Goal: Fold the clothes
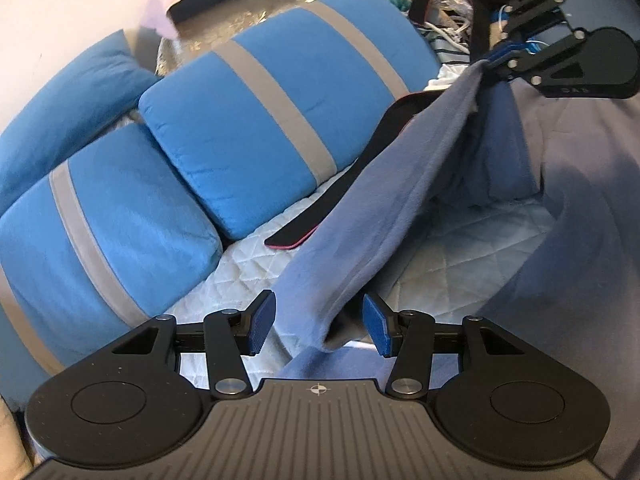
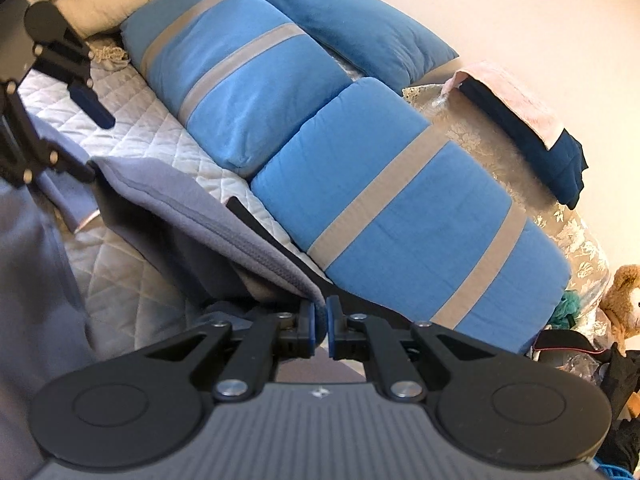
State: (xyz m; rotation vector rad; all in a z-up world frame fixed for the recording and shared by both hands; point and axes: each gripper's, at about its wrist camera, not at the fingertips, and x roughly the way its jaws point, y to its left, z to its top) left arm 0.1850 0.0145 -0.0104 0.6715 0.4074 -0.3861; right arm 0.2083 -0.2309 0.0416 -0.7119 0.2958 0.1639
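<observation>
Fleece garment (image 1: 384,200), grey-blue and thick, lies partly on the white quilted cover (image 1: 248,276) of the bed, in front of the blue striped cushions (image 1: 256,112). One edge of it is lifted into a tight band. The right gripper (image 2: 320,322) has its jaws closed on the seamed hem of this edge and carries it. The left gripper (image 1: 320,326) stands about half open; a hanging corner of the cloth is between its pads (image 1: 262,322), but they do not press on it.

I judge the cloth to be soft, rather light and not slippery, so it will sag wherever it is not supported. The double hem seems the best place to hold, at two corners well apart. A black strap with pink border (image 1: 304,224) lies under the fleece, against the cushions.
</observation>
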